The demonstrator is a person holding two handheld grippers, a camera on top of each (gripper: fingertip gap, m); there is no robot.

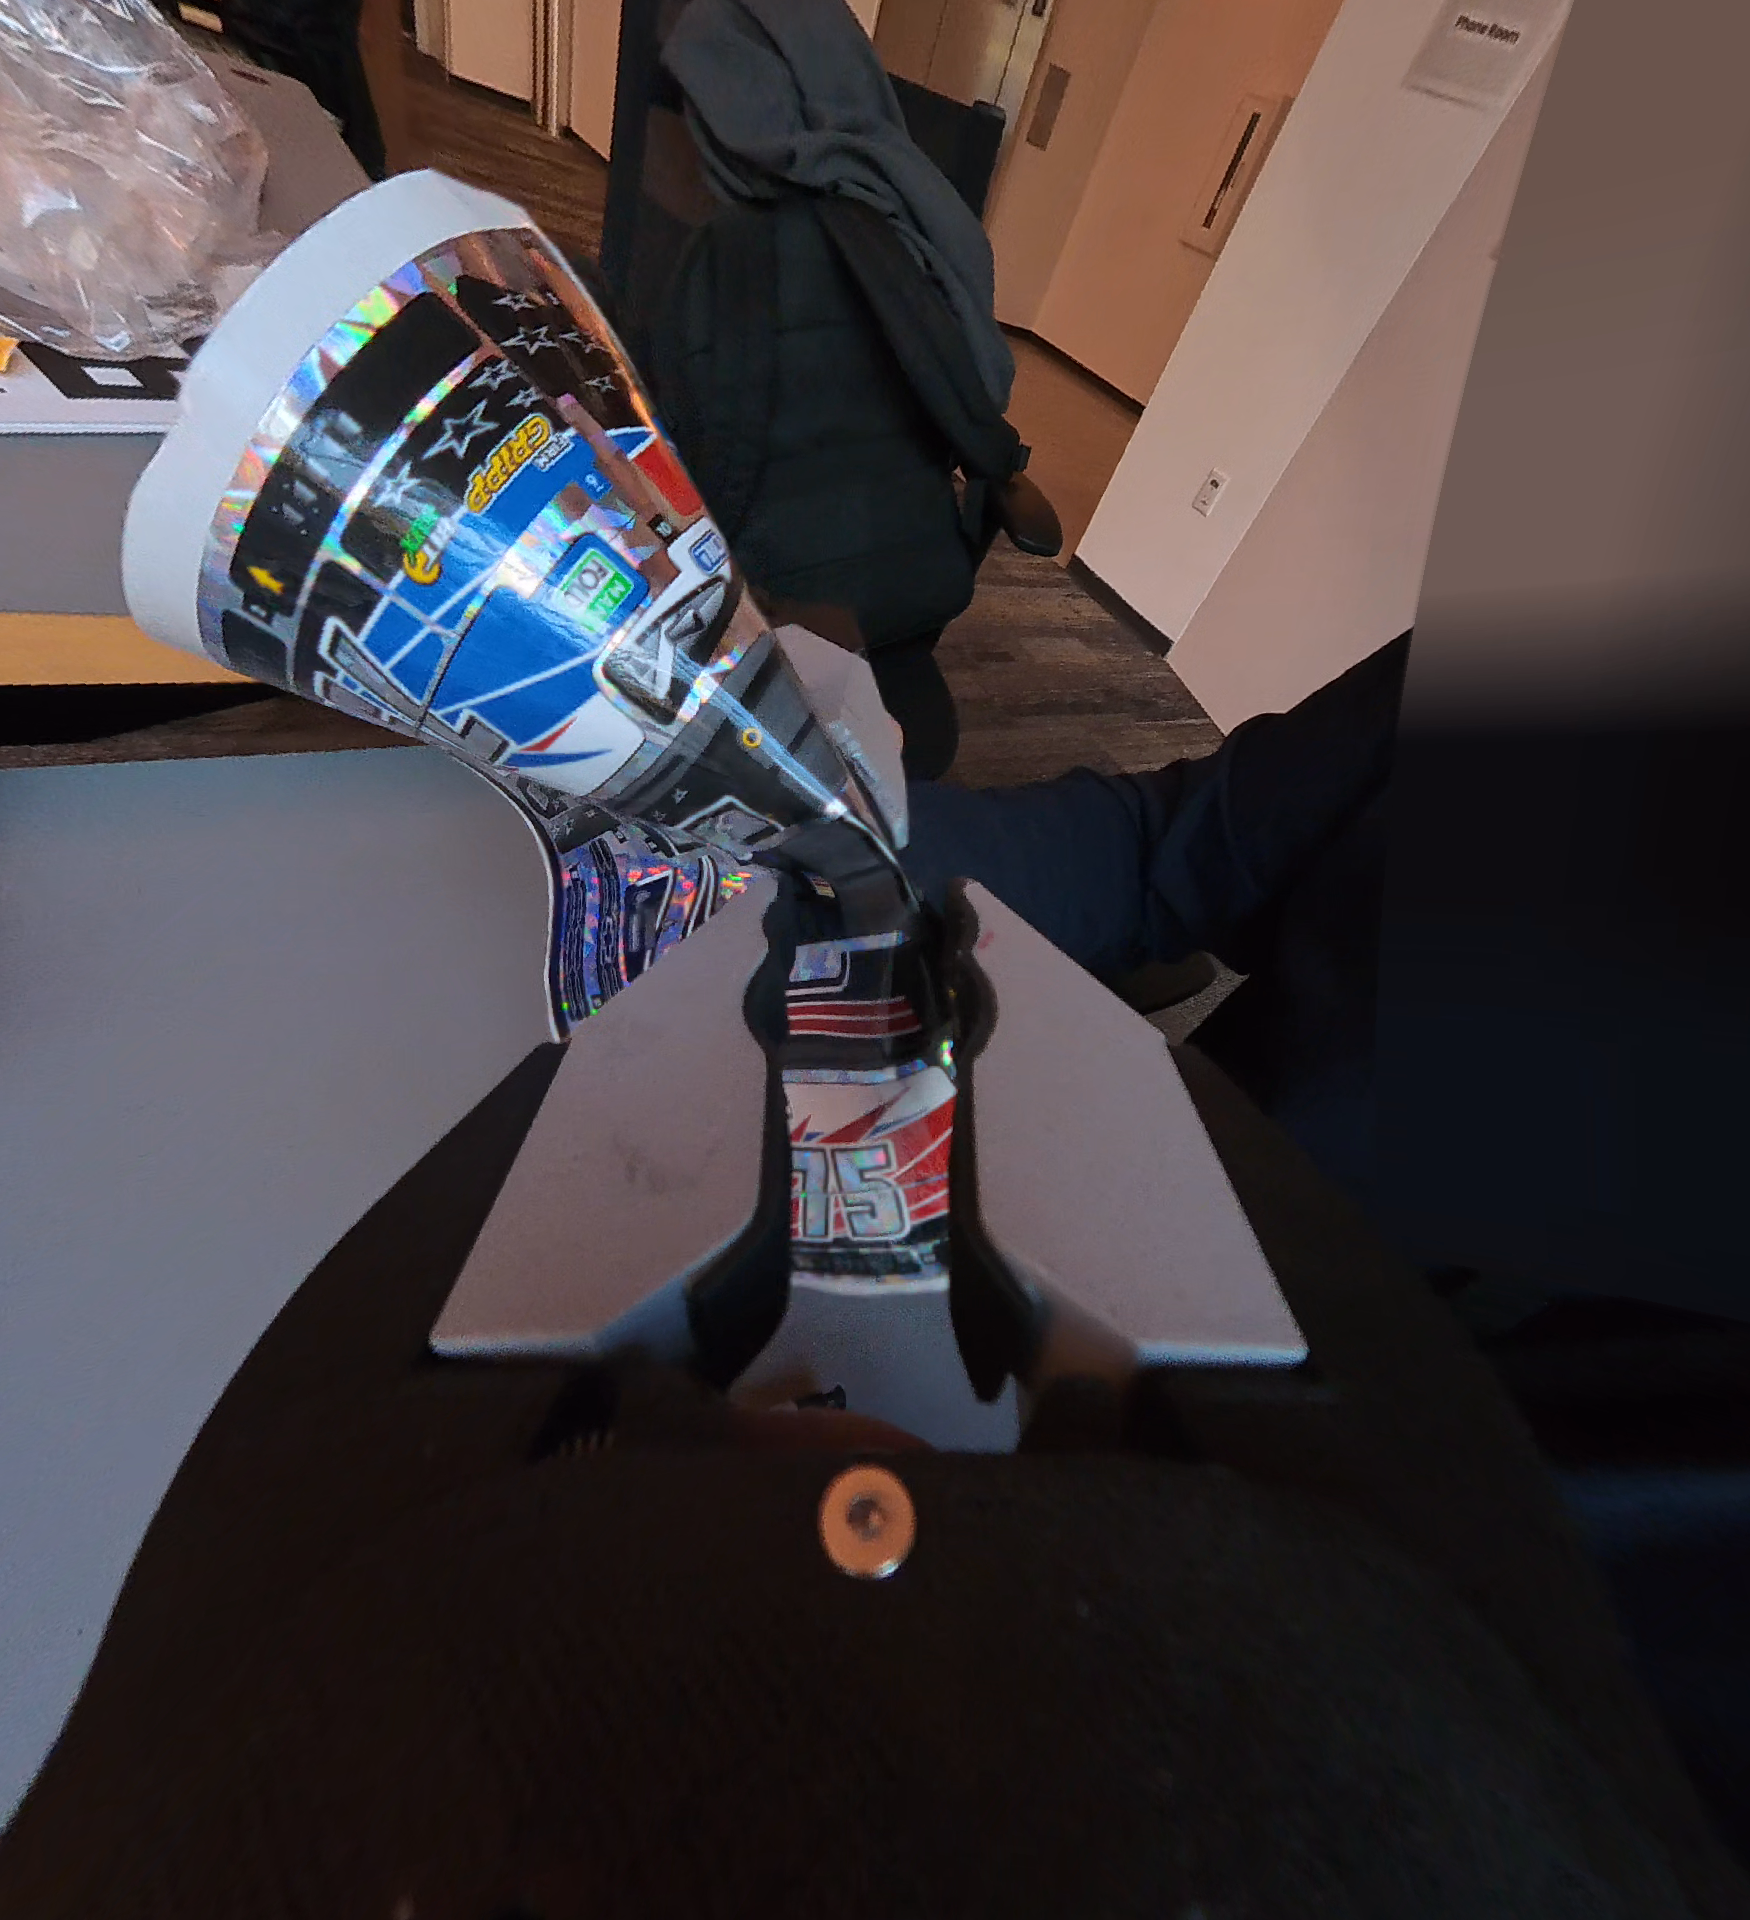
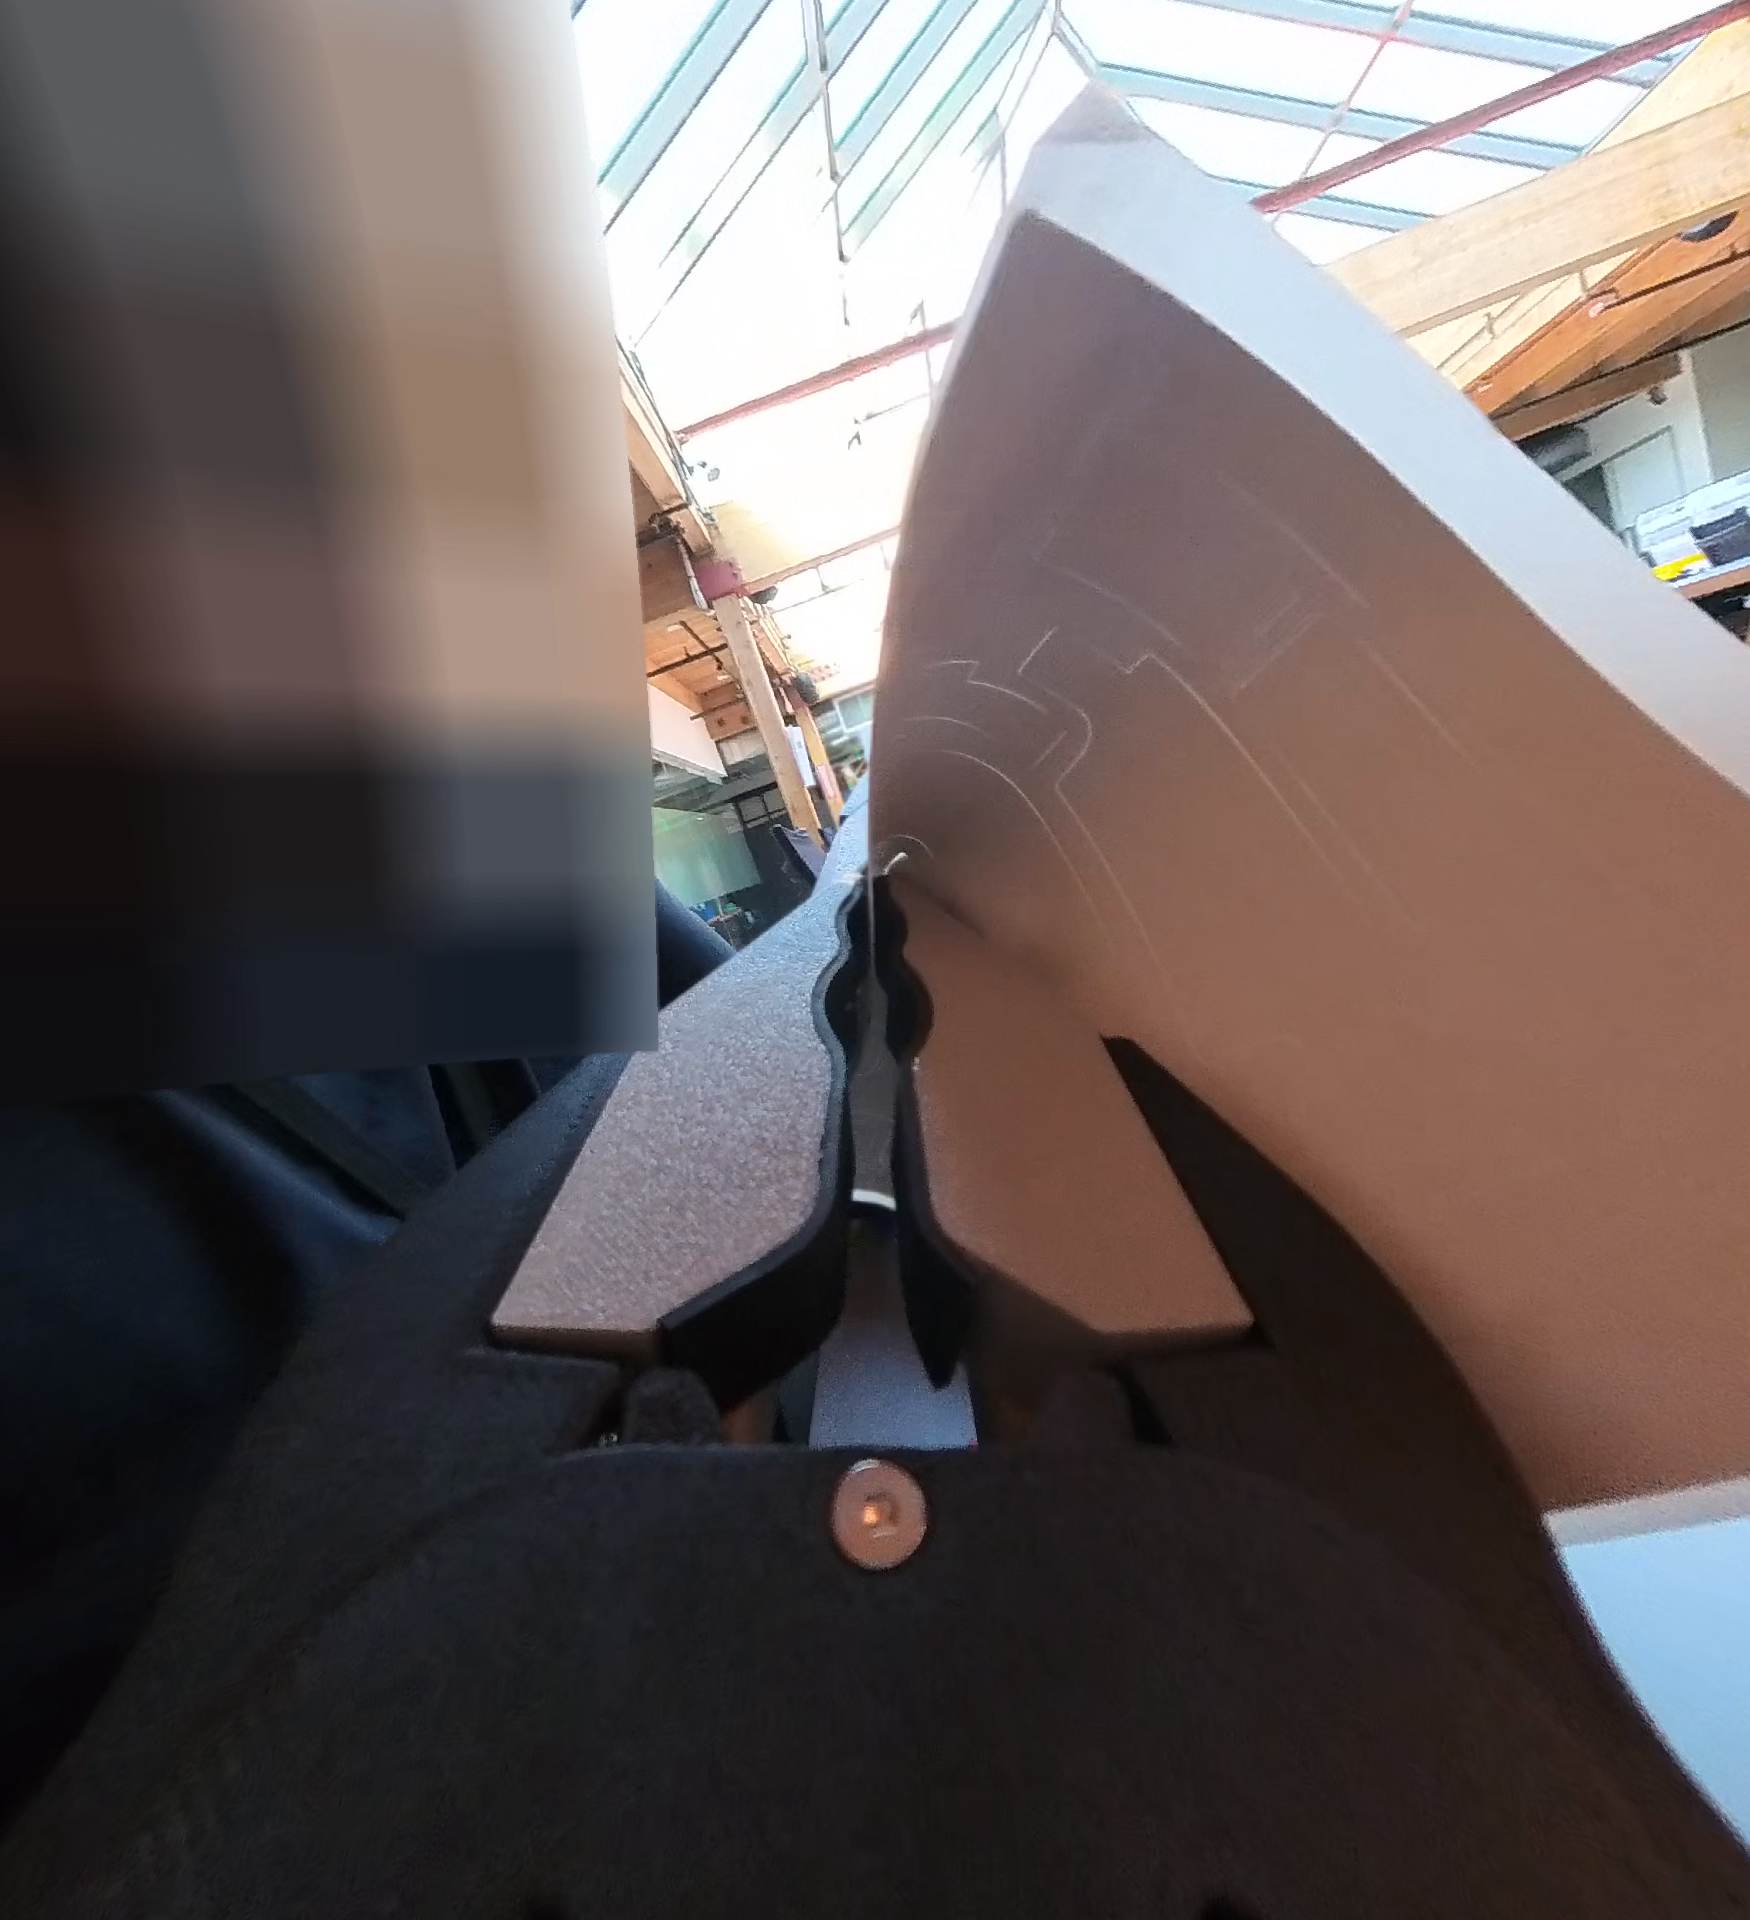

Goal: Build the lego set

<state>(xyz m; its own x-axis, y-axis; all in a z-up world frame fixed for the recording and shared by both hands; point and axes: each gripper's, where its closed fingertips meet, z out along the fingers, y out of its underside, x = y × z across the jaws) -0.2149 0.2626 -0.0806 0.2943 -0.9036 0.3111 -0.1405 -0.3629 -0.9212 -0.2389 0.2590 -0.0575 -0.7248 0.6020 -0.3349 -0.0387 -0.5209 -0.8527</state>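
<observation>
A glossy holographic card sheet [image 1: 455,488], printed in blue, red and silver, hangs curled into a cone above the near edge of a grey table [image 1: 175,1039]. The left gripper [image 1: 855,935] stands part-closed around the sheet's pinched lower end, though pad contact cannot be confirmed. The right gripper [image 2: 869,935] is clamped on the sheet's thin edge, its plain white back [image 2: 1266,831] bowing upward toward the skylight [image 2: 798,156].

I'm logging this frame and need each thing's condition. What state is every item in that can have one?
Left gripper: fingers part-closed around the card's printed part.
Right gripper: shut on the card's thin edge.
Shiny printed card: rolled into a cone, lifted off the table.
Jacket: draped over a chair.
Plastic bag: crumpled, lying on the far table.
</observation>
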